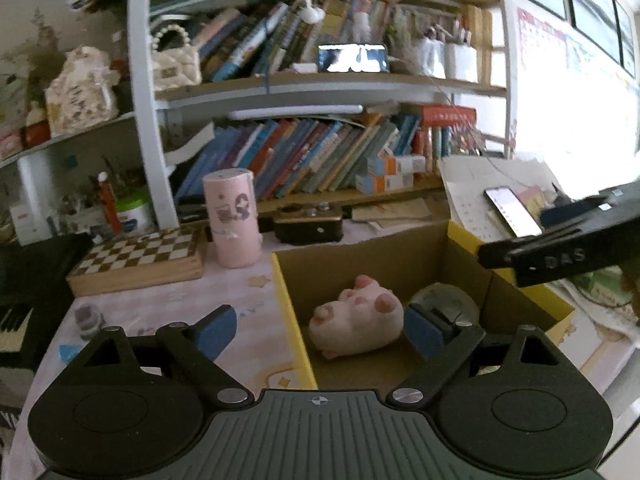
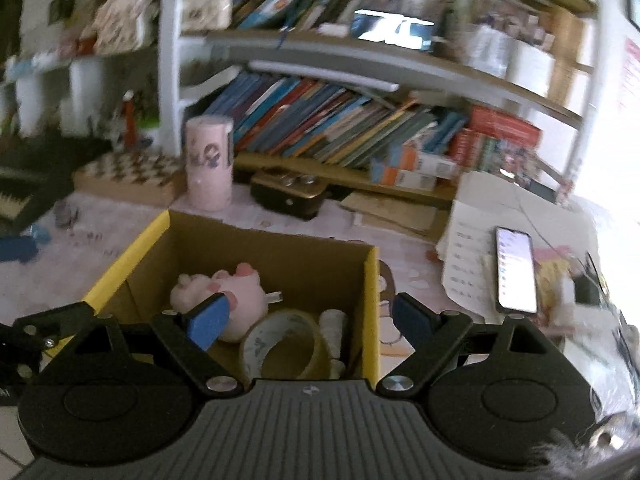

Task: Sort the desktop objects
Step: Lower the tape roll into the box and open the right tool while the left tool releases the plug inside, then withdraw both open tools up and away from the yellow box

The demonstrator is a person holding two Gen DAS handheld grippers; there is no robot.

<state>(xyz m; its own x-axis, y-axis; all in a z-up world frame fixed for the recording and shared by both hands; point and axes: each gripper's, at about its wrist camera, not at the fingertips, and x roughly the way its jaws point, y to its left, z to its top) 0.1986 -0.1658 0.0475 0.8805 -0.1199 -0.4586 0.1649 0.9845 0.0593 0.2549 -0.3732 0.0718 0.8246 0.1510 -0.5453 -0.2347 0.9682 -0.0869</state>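
An open cardboard box (image 1: pixel 289 312) with yellow rims stands on the desk. A pink plush pig (image 1: pixel 356 316) lies on its floor. In the right wrist view the pig (image 2: pixel 244 284) lies beside a roll of clear tape (image 2: pixel 284 344) and a white spool (image 2: pixel 334 324). My left gripper (image 1: pixel 320 324) is open and empty; it hangs over the box's left wall, one finger outside and one inside. My right gripper (image 2: pixel 310 310) is open and empty too, straddling the box's right wall (image 2: pixel 372 304). Its black body (image 1: pixel 560 248) shows at the right of the left wrist view.
Behind the box are a pink cylinder (image 1: pixel 234 220), a chessboard box (image 1: pixel 140 256) and a dark case with knobs (image 1: pixel 308 224). A lit phone (image 2: pixel 516 268) lies on papers to the right. A small jar (image 1: pixel 86 320) and piano keys (image 1: pixel 12 320) are at the left. Bookshelves fill the back.
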